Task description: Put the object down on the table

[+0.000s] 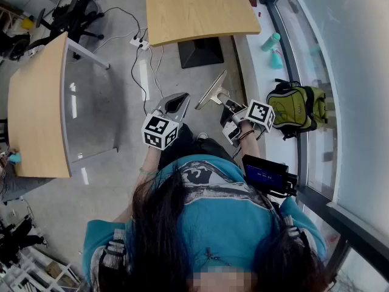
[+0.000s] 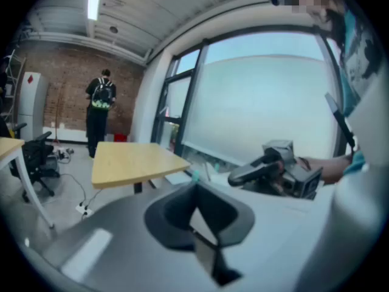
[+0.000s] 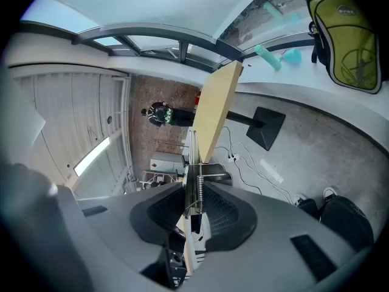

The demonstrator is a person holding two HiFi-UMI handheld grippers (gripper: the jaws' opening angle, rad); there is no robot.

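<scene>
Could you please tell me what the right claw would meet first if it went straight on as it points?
Most likely the near edge of the wooden table, which the clipboard clamped in the right claw lines up with; nothing shows between. Depth is unclear.

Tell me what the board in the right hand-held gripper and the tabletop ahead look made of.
Board: silvery grey with a dull sheen, probably metal, possibly plastic; a wire spring sits on it.
Tabletop: wood or wood-look laminate, matte, even pale tan.
</scene>
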